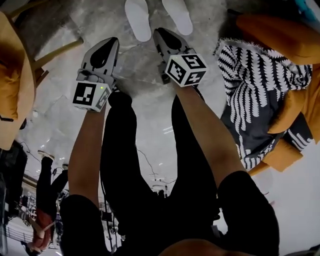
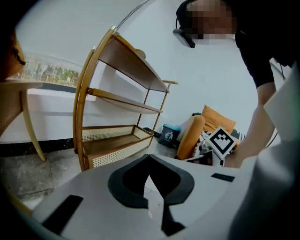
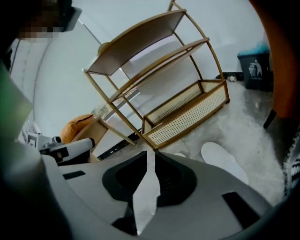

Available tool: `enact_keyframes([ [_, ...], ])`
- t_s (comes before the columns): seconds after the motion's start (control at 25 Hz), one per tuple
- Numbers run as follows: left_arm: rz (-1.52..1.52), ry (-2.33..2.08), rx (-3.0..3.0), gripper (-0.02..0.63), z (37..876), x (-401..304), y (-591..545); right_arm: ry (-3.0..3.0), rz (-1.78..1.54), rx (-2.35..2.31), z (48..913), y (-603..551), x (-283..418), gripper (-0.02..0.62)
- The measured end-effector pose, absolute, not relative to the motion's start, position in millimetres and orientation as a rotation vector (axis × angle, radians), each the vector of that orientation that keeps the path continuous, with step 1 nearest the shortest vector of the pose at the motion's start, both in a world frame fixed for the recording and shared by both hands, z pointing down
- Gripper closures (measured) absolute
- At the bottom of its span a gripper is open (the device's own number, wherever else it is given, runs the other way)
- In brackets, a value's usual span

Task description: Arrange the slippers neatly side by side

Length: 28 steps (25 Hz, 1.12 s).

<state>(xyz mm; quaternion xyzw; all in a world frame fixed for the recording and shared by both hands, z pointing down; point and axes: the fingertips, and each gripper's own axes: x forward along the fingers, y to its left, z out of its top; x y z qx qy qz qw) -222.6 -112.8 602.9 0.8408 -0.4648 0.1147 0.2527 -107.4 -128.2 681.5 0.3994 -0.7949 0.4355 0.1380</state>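
Observation:
Two white slippers lie side by side on the grey stone floor at the top of the head view, the left slipper (image 1: pixel 137 20) and the right slipper (image 1: pixel 178 15). My left gripper (image 1: pixel 111 44) hangs just short of the left slipper, jaws closed to a point. My right gripper (image 1: pixel 161 34) reaches between the two slippers' near ends and is shut too, with nothing in it. In the right gripper view one slipper (image 3: pixel 224 160) shows on the floor beyond and right of the closed jaws (image 3: pixel 151 153). The left gripper view shows no slipper past its closed jaws (image 2: pixel 149 158).
A curved wooden shelf rack (image 3: pixel 173 79) stands ahead on the floor, also seen as the rack (image 2: pixel 122 117). An orange chair with a black-and-white patterned throw (image 1: pixel 250 85) is at the right, another orange seat (image 1: pixel 15 75) at the left. A dark bin (image 3: pixel 255 70) stands by the wall.

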Motion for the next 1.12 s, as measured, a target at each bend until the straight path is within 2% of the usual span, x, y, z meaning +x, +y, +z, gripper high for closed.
enact_keyframes([
  [0.04, 0.313, -1.259, 2.288, 0.591, 613, -227, -113, -2.286, 1.289, 1.165, 698, -130, -110, 0.532],
  [0.08, 0.316, -1.256, 2.291, 0.591, 623, -232, -113, -2.275, 1.312, 1.169, 714, -131, -114, 0.481],
  [0.12, 0.323, -1.256, 2.293, 0.591, 633, -237, -114, -2.268, 1.331, 1.167, 730, -133, -119, 0.472],
  [0.56, 0.377, -1.274, 2.294, 0.592, 716, -281, -109, -2.058, 1.617, 1.231, 885, -135, -149, 0.48],
  [1.04, 0.292, -1.286, 2.23, 0.591, 728, -300, -97, -1.885, 1.743, 1.328, 953, -143, -163, 0.482],
  [1.08, 0.292, -1.283, 2.235, 0.591, 728, -299, -98, -1.873, 1.75, 1.338, 954, -144, -163, 0.491],
  [1.12, 0.293, -1.279, 2.24, 0.591, 728, -298, -99, -1.867, 1.744, 1.343, 956, -144, -162, 0.529],
])
